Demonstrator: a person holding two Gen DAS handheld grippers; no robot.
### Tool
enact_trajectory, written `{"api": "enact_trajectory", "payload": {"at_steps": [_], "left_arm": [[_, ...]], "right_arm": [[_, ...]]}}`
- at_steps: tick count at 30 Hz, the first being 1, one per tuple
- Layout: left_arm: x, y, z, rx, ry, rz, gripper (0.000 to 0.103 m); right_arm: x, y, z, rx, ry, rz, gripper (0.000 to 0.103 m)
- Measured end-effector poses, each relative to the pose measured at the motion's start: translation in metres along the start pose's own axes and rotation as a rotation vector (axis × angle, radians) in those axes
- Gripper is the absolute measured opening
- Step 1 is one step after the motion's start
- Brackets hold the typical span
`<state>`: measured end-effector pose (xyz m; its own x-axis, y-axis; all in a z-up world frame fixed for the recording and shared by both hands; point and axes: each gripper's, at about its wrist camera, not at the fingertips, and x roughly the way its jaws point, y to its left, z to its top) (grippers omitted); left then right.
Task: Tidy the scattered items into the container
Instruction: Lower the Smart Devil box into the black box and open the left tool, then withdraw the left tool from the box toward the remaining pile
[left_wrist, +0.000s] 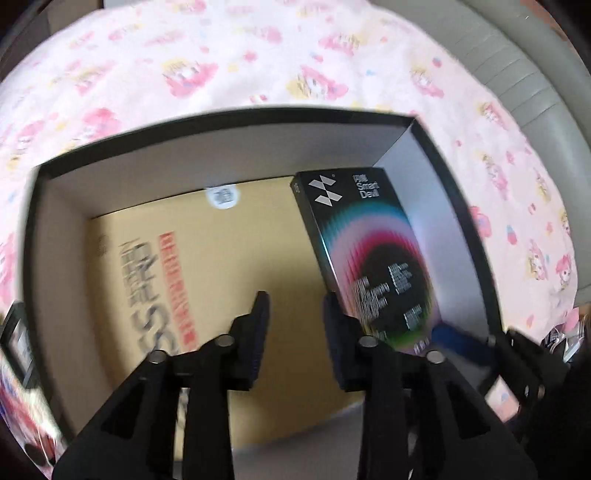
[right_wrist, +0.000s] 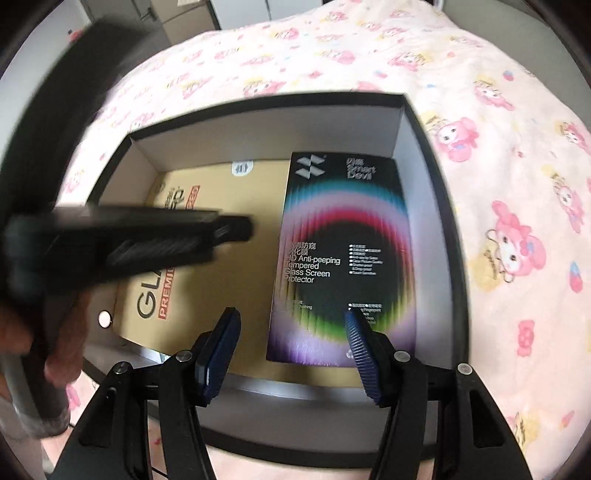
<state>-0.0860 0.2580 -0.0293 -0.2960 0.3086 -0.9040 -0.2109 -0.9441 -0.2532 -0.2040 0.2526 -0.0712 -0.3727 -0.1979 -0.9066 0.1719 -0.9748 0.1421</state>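
A black-rimmed container (left_wrist: 221, 118) (right_wrist: 258, 103) with grey inner walls sits on the bed. A flat tan cardboard box (left_wrist: 236, 266) (right_wrist: 255, 192) with red and black print lies in its left part. Beside it on the right lies a black "Smart Devil" screen-protector box (left_wrist: 373, 251) (right_wrist: 343, 229) with rainbow rings. My left gripper (left_wrist: 295, 299) hovers open over the tan box, holding nothing; it shows blurred in the right wrist view (right_wrist: 229, 229). My right gripper (right_wrist: 291, 315) is open above the container's near end, its right fingertip (right_wrist: 352, 325) over the black box.
A pink cartoon-print blanket (left_wrist: 258, 55) (right_wrist: 498, 166) surrounds the container. A grey padded headboard (left_wrist: 517, 74) is at the far right. Small packaged items (left_wrist: 18, 343) lie at the left edge and more (left_wrist: 565, 332) at the right edge. A hand (right_wrist: 55, 350) holds the left gripper.
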Motion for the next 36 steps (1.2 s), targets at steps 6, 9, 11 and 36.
{"api": "enact_trajectory", "payload": {"at_steps": [6,9,11,36], "left_arm": [[-0.037,0.072,0.02,0.001,-0.129,-0.008,0.043],[-0.052,0.124,0.041,0.005,-0.199,-0.007,0.049],[-0.062,0.159,0.055,0.007,-0.246,-0.007,0.05],[-0.166,0.268,-0.032,-0.103,-0.44,0.11,0.051]], "right_arm": [[-0.038,0.022,0.0,0.006,-0.124,-0.016,0.056],[-0.057,0.034,0.001,0.006,-0.187,-0.021,0.058],[-0.07,0.043,0.001,0.005,-0.228,-0.023,0.058],[-0.107,0.165,-0.052,-0.13,-0.337,0.022,0.058]]}}
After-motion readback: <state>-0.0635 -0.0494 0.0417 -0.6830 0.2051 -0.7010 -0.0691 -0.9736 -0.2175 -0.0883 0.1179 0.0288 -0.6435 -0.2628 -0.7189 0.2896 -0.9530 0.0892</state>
